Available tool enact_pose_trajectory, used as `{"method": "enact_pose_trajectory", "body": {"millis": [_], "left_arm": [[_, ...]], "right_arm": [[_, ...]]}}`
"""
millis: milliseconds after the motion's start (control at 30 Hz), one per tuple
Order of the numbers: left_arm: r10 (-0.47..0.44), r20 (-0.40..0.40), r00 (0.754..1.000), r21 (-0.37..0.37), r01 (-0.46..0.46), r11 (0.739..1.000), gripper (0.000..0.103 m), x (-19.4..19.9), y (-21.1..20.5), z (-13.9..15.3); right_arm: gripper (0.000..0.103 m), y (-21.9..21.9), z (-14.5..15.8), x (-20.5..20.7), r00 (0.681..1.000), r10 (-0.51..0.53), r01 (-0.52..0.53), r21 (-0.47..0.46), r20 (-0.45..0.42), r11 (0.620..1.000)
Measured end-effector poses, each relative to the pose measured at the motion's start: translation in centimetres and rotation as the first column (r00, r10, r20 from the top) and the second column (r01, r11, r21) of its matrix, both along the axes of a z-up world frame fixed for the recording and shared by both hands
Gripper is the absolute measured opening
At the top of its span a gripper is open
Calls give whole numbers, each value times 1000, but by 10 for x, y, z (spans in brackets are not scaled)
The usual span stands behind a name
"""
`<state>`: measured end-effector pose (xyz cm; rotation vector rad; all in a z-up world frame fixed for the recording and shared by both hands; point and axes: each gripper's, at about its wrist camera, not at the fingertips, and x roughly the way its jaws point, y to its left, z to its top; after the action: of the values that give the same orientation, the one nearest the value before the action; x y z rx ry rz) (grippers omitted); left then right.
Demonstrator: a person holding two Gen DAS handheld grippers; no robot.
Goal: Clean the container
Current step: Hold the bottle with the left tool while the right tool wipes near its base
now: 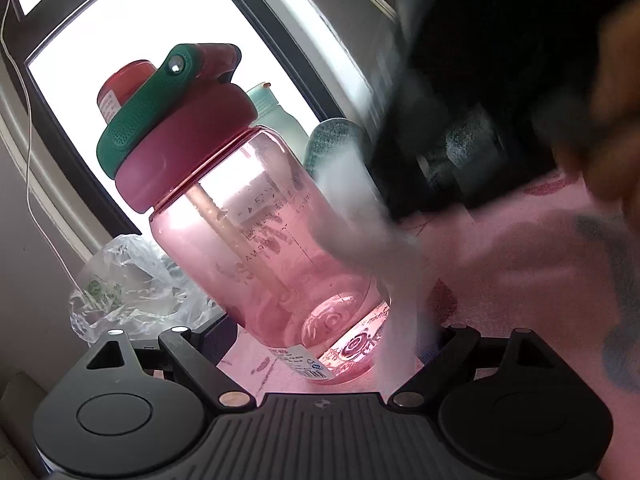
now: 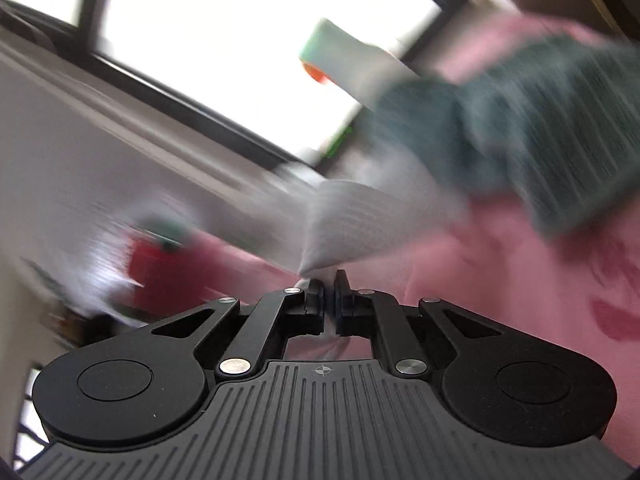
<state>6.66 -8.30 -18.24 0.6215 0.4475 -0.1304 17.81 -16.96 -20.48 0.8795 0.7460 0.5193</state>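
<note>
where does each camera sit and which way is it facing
Left wrist: on the left hand-held gripper, looking up at the pink bottle held between its open fingers, window behind.
Right wrist: on the right hand-held gripper, shut on a white cloth, facing the window.
Shared: bottle, cloth, pink tablecloth.

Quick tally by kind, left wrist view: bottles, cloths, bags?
Bottles: 3, namely pink bottle, red bottle and pale green bottle behind it
Cloths: 2, namely white cloth, blurred, and teal cloth
Plastic bags: 1, namely bag
Total: 6
</note>
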Motion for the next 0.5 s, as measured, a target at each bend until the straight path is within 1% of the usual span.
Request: {"method": "enact_pose_trajectory", "body": {"millis": [33, 67, 133, 267, 400, 500], "left_arm": [[1, 0, 1000, 0, -1, 1000, 86, 2, 1, -1], [2, 0, 1000, 0, -2, 1000, 86, 4, 3, -1], [4, 0, 1000, -3, -4, 1000, 86, 7, 4, -2], [11, -1, 1000, -22, -11, 1000, 86, 20, 18, -1], [22, -14, 1000, -51, -23, 998, 90, 26, 26, 0], [24, -16, 1000, -51, -25, 998, 90, 22, 22, -1]], "right_arm": [[10, 5, -4, 3, 999, 13, -15, -47, -39, 999], [10, 8, -5, 3, 998, 25, -30, -85, -58, 996], [10, 13, -3, 2, 998, 37, -44, -126, -57, 991], [10, 17, -3, 10, 998, 37, -43, -129, -50, 991], [11, 21, -9, 33, 999, 35, -40, -125, -42, 991], [11, 10, -9, 27, 998, 38, -43, -124, -43, 991]]}}
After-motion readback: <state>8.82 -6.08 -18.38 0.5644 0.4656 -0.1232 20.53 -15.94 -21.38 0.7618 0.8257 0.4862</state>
